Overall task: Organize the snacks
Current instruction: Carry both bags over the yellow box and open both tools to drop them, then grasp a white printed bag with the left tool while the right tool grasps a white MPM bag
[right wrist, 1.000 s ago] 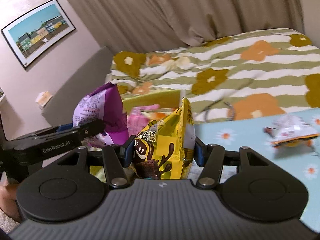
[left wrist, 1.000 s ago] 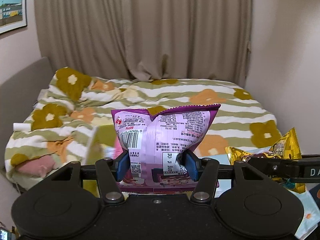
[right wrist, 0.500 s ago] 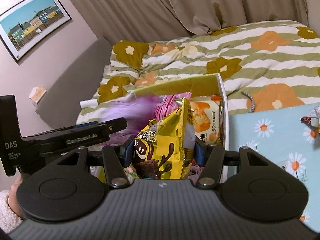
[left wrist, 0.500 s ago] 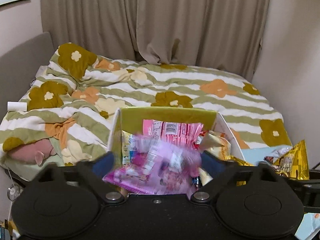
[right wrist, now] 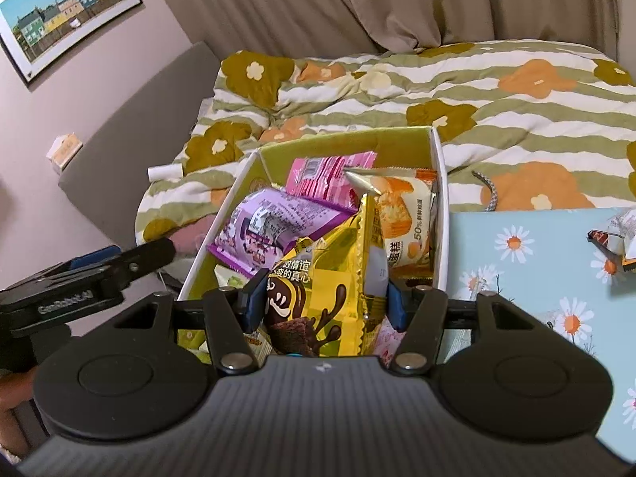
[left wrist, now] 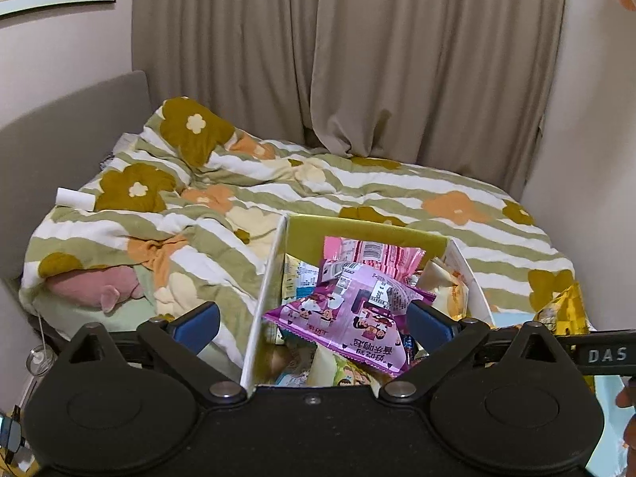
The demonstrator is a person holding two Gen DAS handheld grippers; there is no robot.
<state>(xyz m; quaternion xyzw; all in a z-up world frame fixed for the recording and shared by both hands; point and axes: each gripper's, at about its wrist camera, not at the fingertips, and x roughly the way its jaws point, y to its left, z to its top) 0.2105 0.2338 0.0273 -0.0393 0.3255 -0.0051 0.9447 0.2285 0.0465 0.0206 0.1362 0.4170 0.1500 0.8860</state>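
A white box with a green inside (left wrist: 262, 290) (right wrist: 439, 167) holds several snack packs. A purple snack pack (left wrist: 349, 318) (right wrist: 274, 218) lies loose on top of the pile. My left gripper (left wrist: 314, 324) is open and empty, its fingers spread above the box's near left wall. My right gripper (right wrist: 324, 302) is shut on a yellow chocolate snack pack (right wrist: 318, 290) and holds it upright over the box's near end. A pink pack (right wrist: 326, 175) and an orange cake pack (right wrist: 405, 222) lie deeper in the box.
The box stands at the edge of a table with a blue daisy cloth (right wrist: 536, 262). One more snack pack (right wrist: 614, 238) lies on the cloth at the right. A bed with a flowered striped quilt (left wrist: 357, 194) lies behind. Curtains hang at the back.
My left gripper opened and the purple pack dropped into the box. My right gripper moved with the yellow pack over the box.
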